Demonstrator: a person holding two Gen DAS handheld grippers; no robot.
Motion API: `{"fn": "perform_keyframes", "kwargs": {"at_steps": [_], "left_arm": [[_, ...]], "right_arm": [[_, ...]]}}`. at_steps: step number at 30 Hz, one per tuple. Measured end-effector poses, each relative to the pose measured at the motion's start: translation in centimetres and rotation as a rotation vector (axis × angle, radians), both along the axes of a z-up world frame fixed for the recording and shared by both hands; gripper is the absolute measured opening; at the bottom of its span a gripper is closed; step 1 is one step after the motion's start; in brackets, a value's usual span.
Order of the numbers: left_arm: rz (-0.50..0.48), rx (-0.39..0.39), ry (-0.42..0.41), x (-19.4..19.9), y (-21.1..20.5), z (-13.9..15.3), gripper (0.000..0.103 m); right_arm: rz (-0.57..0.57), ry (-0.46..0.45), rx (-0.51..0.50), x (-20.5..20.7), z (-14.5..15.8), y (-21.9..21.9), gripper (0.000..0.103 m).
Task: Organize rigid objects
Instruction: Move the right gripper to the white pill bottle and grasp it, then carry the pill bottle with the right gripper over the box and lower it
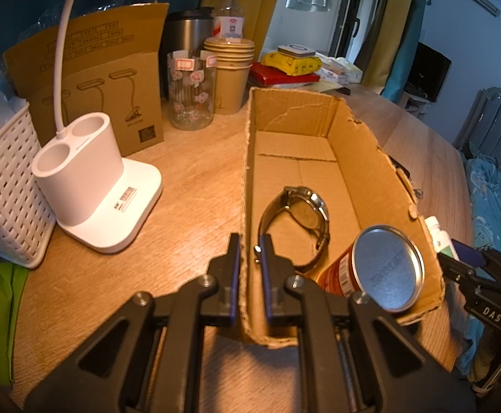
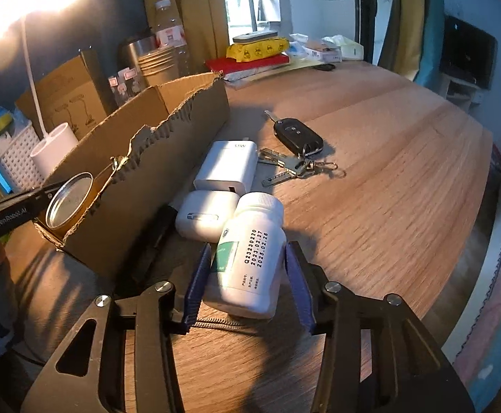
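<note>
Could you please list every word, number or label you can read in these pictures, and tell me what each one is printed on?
"Q23230220", "2023.02.27", "2025.02.26": white pill bottle, between the fingers of the right hand-held gripper.
"GenRobot.AI": left hand-held gripper, seen from the right wrist.
"DAS": right hand-held gripper, seen from the left wrist.
Too small or blurred: stamped can lid, lamp base sticker, charger, cardboard lamp package, water bottle label.

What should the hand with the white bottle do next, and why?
Probably close the right gripper a bit more on the white bottle. The bottle lies between its fingers, but a gap shows at one side. The cardboard box stands beside it.
</note>
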State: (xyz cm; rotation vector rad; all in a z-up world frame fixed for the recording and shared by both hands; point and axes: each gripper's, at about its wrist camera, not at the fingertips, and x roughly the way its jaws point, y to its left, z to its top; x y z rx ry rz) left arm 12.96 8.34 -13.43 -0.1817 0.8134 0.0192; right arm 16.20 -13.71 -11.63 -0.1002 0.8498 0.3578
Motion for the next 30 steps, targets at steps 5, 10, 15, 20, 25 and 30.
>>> {"fn": "perform_keyframes", "kwargs": {"at_steps": [5, 10, 15, 20, 25, 30], "left_arm": [[0.0, 0.001, -0.001, 0.0, 0.0, 0.0, 0.01], [0.0, 0.006, -0.003, 0.1, 0.2, 0.1, 0.01], [0.001, 0.005, -0.002, 0.1, 0.2, 0.1, 0.01], [0.001, 0.006, -0.002, 0.1, 0.3, 0.1, 0.01], [0.001, 0.007, -0.003, 0.1, 0.2, 0.1, 0.011], [0.001, 0.007, -0.002, 0.1, 0.2, 0.1, 0.01]], "right_arm": [[-0.014, 0.033, -0.004, 0.6, -1.3, -0.2, 0.047], [-0.007, 0.017, 0.045, 0.5, -0.8, -0.8, 0.045], [0.008, -0.03, 0.065, 0.0, 1.0, -0.7, 0.045], [0.03, -0.068, 0.088, -0.1, 3.1, -0.2, 0.045], [0.069, -0.104, 0.101, -0.2, 4.9, 0.9, 0.045], [0.11, -0.135, 0.113, 0.2, 6.3, 2.5, 0.045]]}}
